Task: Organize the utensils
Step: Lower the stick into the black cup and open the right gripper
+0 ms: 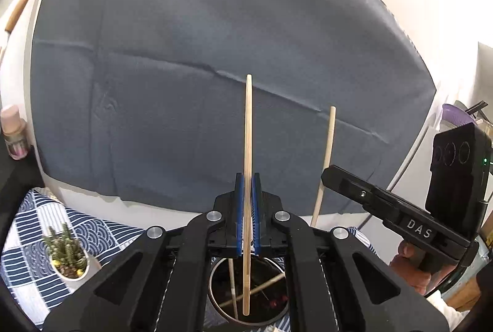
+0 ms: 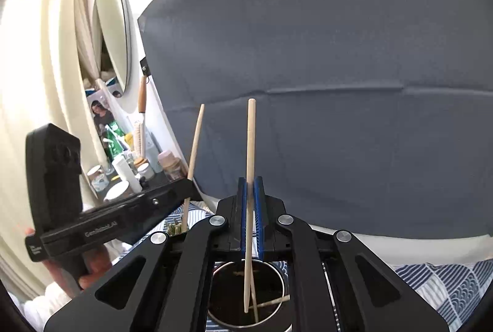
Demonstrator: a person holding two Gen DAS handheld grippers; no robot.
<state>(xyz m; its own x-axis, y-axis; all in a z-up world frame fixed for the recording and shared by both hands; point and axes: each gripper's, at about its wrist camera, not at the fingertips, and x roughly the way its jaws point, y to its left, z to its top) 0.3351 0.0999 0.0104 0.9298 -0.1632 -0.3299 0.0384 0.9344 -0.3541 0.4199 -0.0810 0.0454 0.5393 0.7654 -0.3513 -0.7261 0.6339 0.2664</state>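
In the left wrist view my left gripper (image 1: 248, 179) is shut on a pale wooden chopstick (image 1: 248, 122) that stands upright between the blue pads. Its lower end shows against the mouth of a dark, metal-rimmed cup (image 1: 215, 298), where two more chopsticks lie slanted. At the right, my right gripper (image 1: 327, 175), held by a hand, is shut on a second chopstick (image 1: 329, 141). In the right wrist view the right gripper (image 2: 251, 181) clamps that upright chopstick (image 2: 250, 134) above the same cup (image 2: 279, 285). The left gripper (image 2: 191, 187) and its chopstick (image 2: 194, 147) are at the left.
A dark blue-grey cloth (image 1: 200, 54) hangs behind. The cup stands on a blue patterned tablecloth (image 1: 34, 218) beside a small potted succulent (image 1: 66, 255). Far left are a mirror (image 2: 114, 33) and a shelf crowded with bottles and jars (image 2: 132, 165).
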